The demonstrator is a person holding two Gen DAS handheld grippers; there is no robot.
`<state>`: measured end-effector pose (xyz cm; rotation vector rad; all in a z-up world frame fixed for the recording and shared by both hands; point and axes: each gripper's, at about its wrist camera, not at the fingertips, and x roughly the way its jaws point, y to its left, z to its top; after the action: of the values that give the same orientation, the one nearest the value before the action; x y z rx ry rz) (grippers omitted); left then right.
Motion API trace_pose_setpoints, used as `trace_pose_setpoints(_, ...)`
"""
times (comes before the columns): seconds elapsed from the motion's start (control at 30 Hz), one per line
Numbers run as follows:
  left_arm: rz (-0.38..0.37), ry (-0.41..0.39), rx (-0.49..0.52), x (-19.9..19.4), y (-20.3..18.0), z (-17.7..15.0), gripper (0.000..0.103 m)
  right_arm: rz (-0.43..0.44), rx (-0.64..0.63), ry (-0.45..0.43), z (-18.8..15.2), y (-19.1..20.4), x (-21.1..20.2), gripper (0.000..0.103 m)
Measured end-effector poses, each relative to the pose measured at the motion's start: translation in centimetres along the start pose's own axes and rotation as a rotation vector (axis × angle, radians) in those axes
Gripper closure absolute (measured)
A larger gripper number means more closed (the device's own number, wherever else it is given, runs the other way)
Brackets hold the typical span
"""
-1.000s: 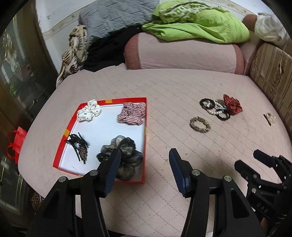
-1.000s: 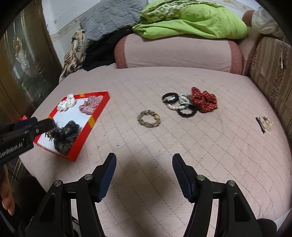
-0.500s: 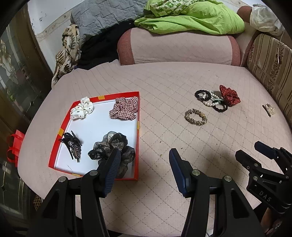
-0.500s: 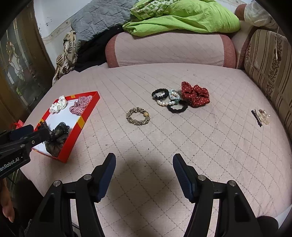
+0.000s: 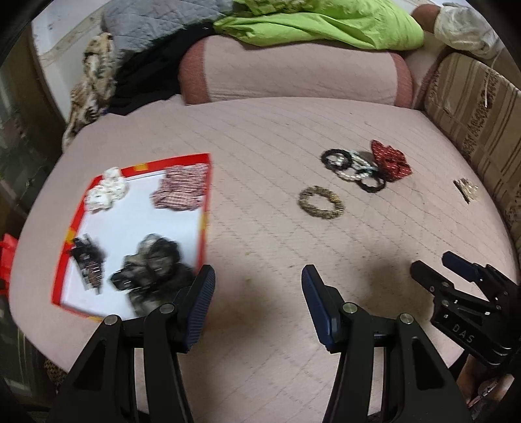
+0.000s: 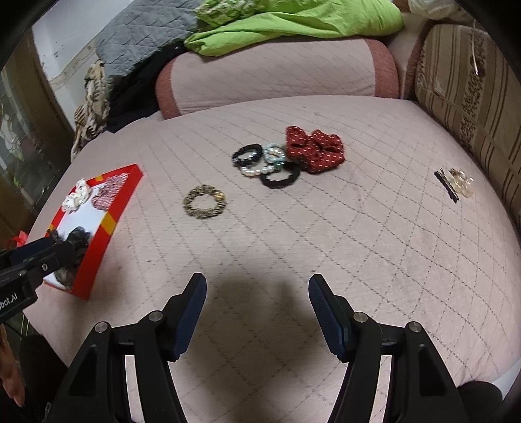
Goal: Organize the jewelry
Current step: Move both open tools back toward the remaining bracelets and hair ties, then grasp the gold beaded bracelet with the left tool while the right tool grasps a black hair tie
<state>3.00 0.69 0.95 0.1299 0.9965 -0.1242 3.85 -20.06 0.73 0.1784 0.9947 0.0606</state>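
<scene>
A red tray (image 5: 182, 159) with a white floor lies at the left of the pink quilted bed and holds a white scrunchie (image 5: 107, 192), a checked scrunchie (image 5: 182, 190), a dark scrunchie (image 5: 153, 270) and a black clip (image 5: 86, 260). A gold-brown bracelet (image 6: 204, 200) lies alone mid-bed. Beyond it sit a black band, pearl bracelets (image 6: 260, 162) and a red dotted scrunchie (image 6: 314, 149). A clear clip with a black pin (image 6: 454, 182) lies at the right. My left gripper (image 5: 257, 293) and right gripper (image 6: 257, 301) are open and empty, above the bed's near edge.
A pink bolster (image 6: 273, 78) lies at the back with a green cloth (image 6: 293, 22) and a grey quilt (image 6: 140, 39) on it. A striped cushion (image 6: 469, 81) lines the right side. The tray also shows in the right wrist view (image 6: 122, 203).
Both grippers have moved forward and right over the bed; the loose bracelets and scrunchies look closer. The tray has slid towards the left of both views. Nothing was picked up.
</scene>
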Motion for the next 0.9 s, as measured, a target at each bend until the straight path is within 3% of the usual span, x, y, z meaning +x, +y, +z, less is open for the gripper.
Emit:
trace_pose_setpoints(0.17, -0.081, 0.018, -0.007, 2.8, -1.6, 2.2, 0.049, -0.027, 0.022, -0.002, 1.0, -1.9, 1.0, 0.033)
trace_pose_setpoints(0.47, -0.120, 0.069, -0.042, 10.7, -3.4, 6.4, 0.049, -0.034, 0.031, -0.026, 5.3, -5.1, 4.3, 0.033)
trace_pose_setpoints(0.63, -0.132, 0.105, -0.052, 14.2, -3.5, 7.3, 0.050, 0.006, 0.059, -0.025, 8.0, -5.6, 7.2, 0.048)
trace_pose_setpoints(0.73, -0.166, 0.134, -0.074, 15.5, -3.2, 7.4, 0.059, 0.005, 0.051, -0.002, 9.4, -5.1, 9.7, 0.056)
trace_pose_setpoints(0.9, -0.162, 0.114, -0.060, 16.2, -3.5, 7.5, 0.060, -0.030, 0.021, 0.026, 10.1, -3.9, 12.8, 0.062)
